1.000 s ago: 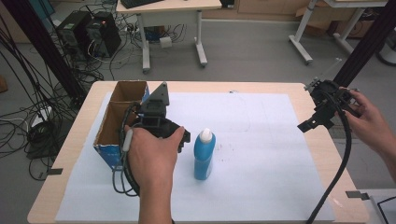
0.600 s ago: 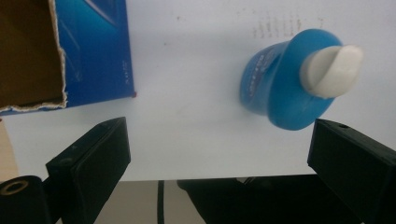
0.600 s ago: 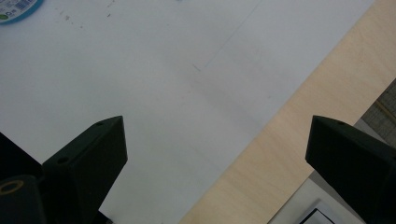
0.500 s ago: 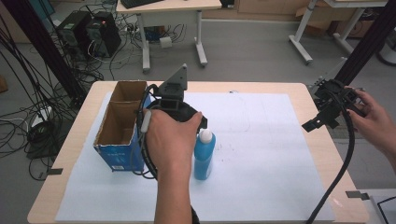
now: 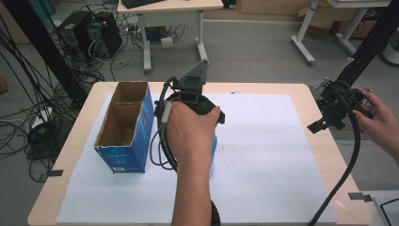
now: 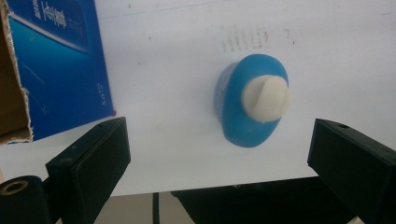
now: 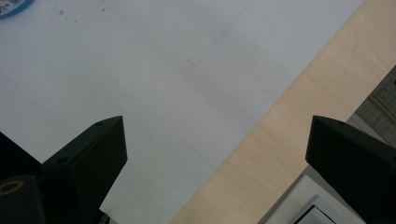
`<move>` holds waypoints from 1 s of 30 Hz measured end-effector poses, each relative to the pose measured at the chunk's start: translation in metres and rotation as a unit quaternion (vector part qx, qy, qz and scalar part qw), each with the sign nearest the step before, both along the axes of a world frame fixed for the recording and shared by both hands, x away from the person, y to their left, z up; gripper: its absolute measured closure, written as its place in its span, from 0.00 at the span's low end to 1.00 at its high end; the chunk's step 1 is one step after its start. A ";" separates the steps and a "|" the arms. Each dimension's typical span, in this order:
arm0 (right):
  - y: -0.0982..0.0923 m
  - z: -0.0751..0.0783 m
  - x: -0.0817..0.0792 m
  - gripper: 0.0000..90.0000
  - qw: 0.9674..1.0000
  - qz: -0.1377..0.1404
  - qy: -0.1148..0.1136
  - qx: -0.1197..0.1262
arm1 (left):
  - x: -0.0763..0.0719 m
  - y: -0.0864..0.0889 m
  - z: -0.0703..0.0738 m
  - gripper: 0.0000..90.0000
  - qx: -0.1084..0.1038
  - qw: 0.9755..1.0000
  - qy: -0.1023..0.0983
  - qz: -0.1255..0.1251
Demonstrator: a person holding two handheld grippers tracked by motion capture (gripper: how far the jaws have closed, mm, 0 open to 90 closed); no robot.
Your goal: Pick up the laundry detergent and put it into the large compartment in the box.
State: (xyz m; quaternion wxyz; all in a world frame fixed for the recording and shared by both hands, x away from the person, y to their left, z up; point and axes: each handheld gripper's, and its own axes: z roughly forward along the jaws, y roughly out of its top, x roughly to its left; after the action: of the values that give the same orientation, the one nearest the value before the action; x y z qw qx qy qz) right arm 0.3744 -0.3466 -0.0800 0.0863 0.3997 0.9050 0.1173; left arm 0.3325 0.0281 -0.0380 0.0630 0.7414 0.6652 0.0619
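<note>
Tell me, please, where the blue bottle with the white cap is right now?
The blue bottle stands upright on the white paper, right of the blue cardboard box. In the left gripper view it sits directly below the open left gripper.

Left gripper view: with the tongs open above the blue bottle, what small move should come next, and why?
Probably lower the left tongs straight down around the blue bottle. Both jaws stand wide apart, and the bottle stands upright on the white paper with its white cap facing the camera, roughly between them and apart from the blue box.
</note>
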 end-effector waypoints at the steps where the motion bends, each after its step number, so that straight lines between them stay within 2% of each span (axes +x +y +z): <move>1: -0.001 0.000 0.000 0.06 1.000 0.001 0.000 0.000 | 0.001 -0.002 0.000 0.07 0.000 1.000 -0.001 -0.001; 13: -0.004 0.001 -0.002 0.06 1.000 0.000 0.000 0.002 | 0.010 -0.018 -0.011 0.07 -0.002 1.000 0.004 -0.021; 30: -0.008 0.001 -0.005 0.06 1.000 -0.001 0.001 0.003 | 0.020 -0.028 -0.033 0.07 -0.008 0.999 0.016 -0.037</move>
State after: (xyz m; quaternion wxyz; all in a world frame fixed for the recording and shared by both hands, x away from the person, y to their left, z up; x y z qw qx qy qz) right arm 0.3697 -0.3544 -0.0793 0.0846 0.4010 0.9043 0.1198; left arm 0.3522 0.0002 -0.0709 0.0608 0.7660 0.6385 0.0427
